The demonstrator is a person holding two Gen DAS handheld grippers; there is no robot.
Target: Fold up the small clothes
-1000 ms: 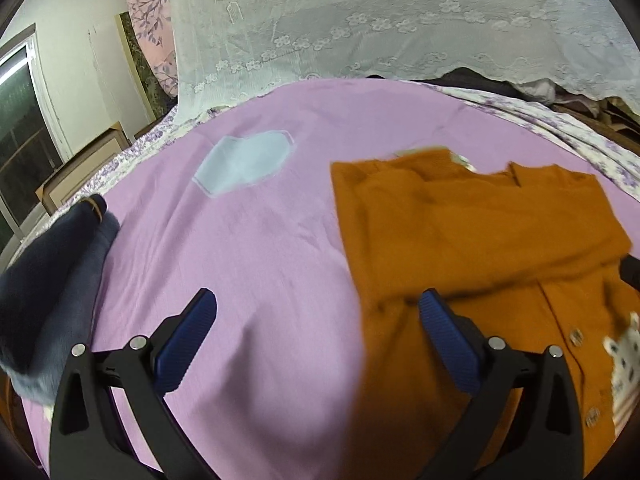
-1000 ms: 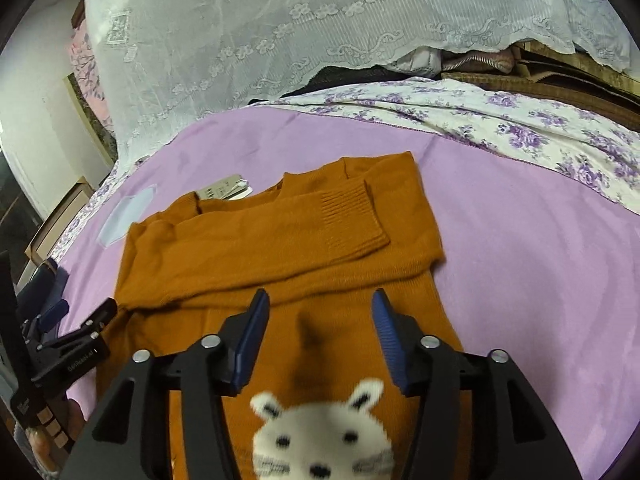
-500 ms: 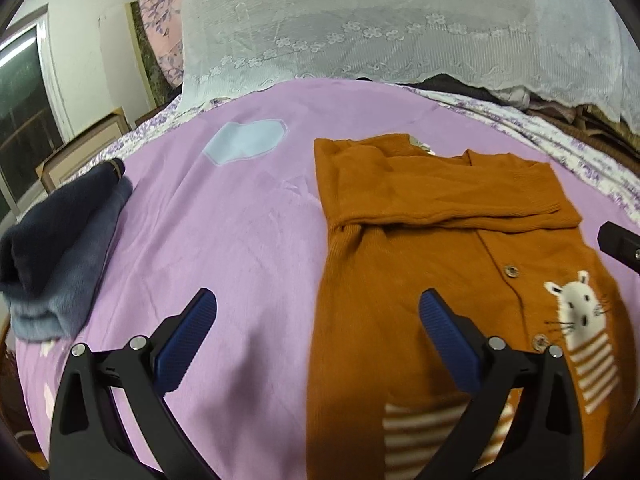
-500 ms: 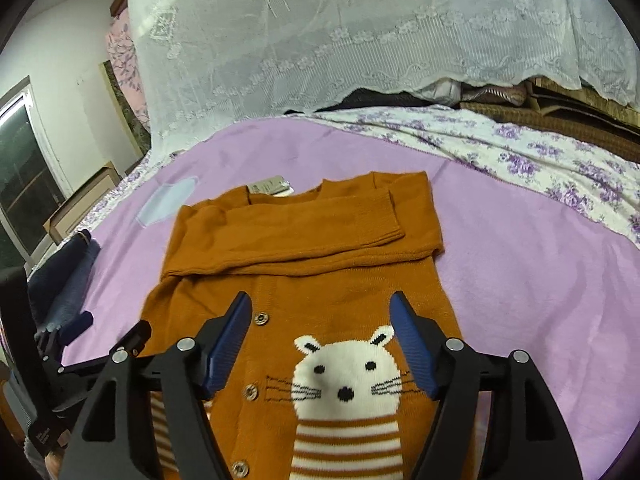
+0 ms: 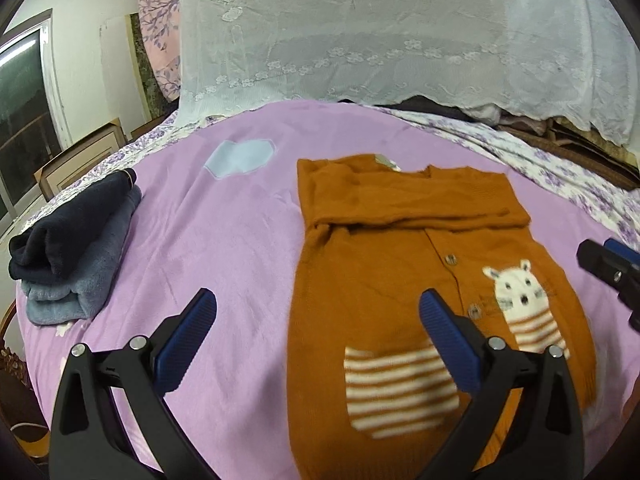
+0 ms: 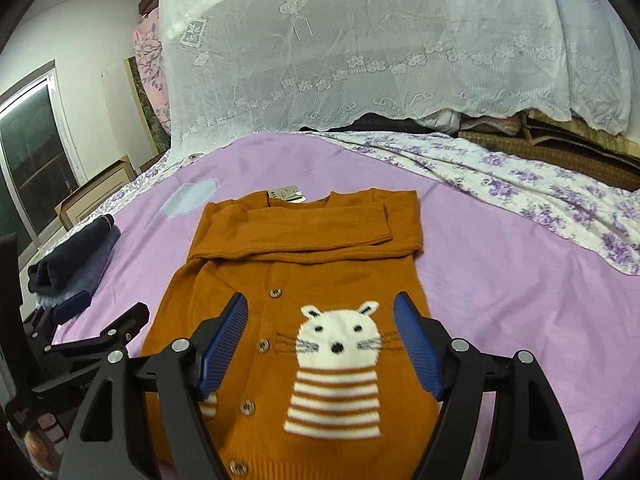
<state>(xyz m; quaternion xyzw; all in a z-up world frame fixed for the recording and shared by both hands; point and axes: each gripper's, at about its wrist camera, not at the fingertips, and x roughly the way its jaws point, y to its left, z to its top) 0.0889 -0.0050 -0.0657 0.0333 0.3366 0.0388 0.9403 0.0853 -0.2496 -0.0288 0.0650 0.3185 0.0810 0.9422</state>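
Observation:
An orange knitted cardigan [image 5: 400, 248] [image 6: 304, 276] with a white mouse motif and striped pockets lies flat on the purple bedspread [image 5: 220, 240], both sleeves folded across its chest. My left gripper [image 5: 316, 296] hovers open over the cardigan's left edge, with nothing between its fingers. Above the mouse motif my right gripper [image 6: 321, 298] is open, holding nothing. The left gripper [image 6: 108, 307] also shows at the lower left of the right wrist view. The right gripper [image 5: 608, 264] shows at the right edge of the left wrist view.
A folded stack of dark blue and grey-blue clothes [image 5: 76, 252] [image 6: 72, 268] sits at the bed's left side. A pale blue patch [image 5: 240, 158] lies beyond it. A white lace cover [image 5: 400, 40] drapes a pile at the back; a floral sheet [image 6: 520, 188] lies on the right.
Both grippers have drawn back and risen from the folded sleeves, so the cardigan's lower body and pockets now show. The right jaws have spread wider.

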